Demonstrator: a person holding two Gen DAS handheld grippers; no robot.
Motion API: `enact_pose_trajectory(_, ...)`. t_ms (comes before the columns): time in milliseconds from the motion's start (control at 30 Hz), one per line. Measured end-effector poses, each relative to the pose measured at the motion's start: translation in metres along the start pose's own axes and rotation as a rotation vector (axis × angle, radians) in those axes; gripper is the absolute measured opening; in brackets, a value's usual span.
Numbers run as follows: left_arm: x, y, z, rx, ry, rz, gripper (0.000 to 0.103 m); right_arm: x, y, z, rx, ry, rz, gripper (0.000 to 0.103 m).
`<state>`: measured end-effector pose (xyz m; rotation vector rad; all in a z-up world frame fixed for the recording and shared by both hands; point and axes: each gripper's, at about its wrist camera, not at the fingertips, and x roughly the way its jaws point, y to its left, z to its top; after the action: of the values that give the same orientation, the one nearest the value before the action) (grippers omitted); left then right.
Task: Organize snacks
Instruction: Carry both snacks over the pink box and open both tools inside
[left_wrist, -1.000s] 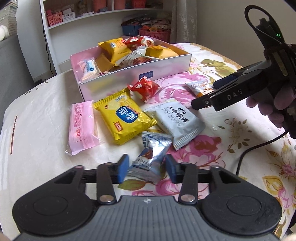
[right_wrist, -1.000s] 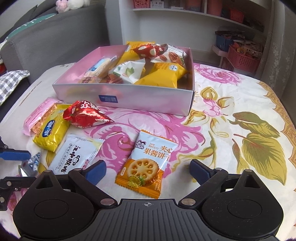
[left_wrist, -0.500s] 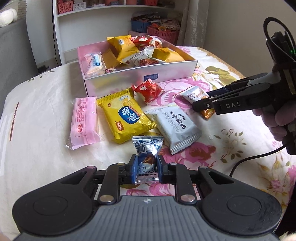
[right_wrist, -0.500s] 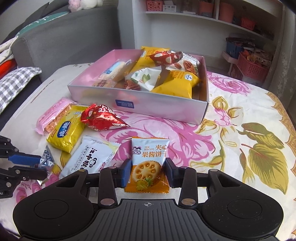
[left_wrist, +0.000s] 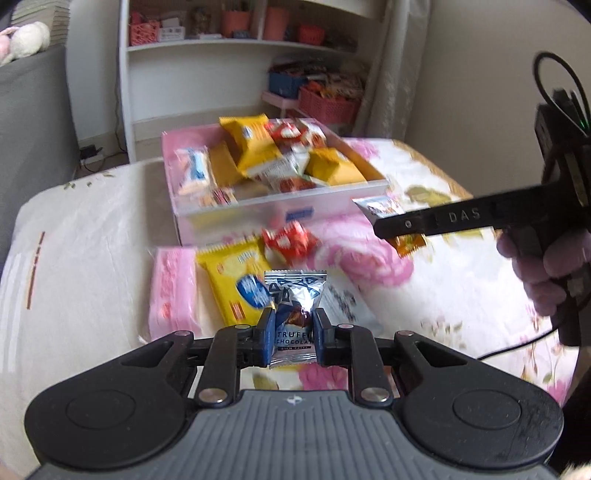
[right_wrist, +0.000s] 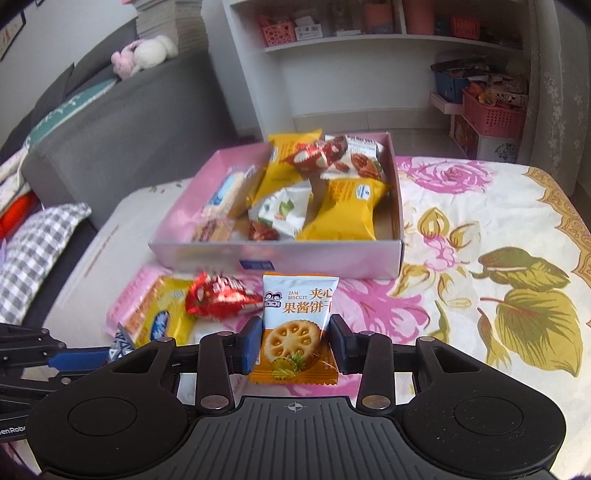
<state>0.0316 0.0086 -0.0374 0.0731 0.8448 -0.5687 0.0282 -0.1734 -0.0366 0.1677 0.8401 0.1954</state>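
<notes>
My left gripper (left_wrist: 292, 338) is shut on a silver-blue truffle chocolate packet (left_wrist: 295, 314) and holds it above the table. My right gripper (right_wrist: 295, 345) is shut on a white-orange jam biscuit packet (right_wrist: 295, 325), lifted off the cloth; it also shows in the left wrist view (left_wrist: 384, 206). A pink box (right_wrist: 295, 258) holding several snack packets stands ahead of both. On the table before it lie a red packet (right_wrist: 218, 299), a yellow packet (left_wrist: 240, 284), a pink packet (left_wrist: 171, 288) and a white packet (left_wrist: 345, 301).
A flowered cloth (right_wrist: 480, 258) covers the table. A grey sofa (right_wrist: 110, 122) stands to the left. White shelves (right_wrist: 369, 55) and pink baskets (right_wrist: 491, 114) stand behind the table. The right gripper's cable (left_wrist: 517, 343) hangs over the table's right side.
Both grippers closed on their packets and lifted them: the left took the chocolate, the right took the jam biscuit. Both have risen and moved toward the box.
</notes>
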Motion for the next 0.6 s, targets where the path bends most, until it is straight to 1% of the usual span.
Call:
enact_pose_trajectory(167,0.004,0.008,0.017,-0.063,-0.038,0.030,0.019,0.001,0.004,0.015,0.048,-0.026,0.023,0.038)
enact_pose_trajectory(333,0.012,0.017,0.035,-0.162,-0.077,0.075,0.018,0.007,0.008,0.030,0.099,-0.050,0.044,0.038)
enact_pose_trajectory(433,0.021,0.022,0.046,-0.218,-0.099,0.105,0.018,0.013,0.009,0.038,0.140,-0.065,0.067,0.038)
enact_pose_trajectory(600,0.043,0.029,0.061,-0.280,-0.130,0.144,0.018,0.025,0.009,0.049,0.183,-0.101,0.096,0.038)
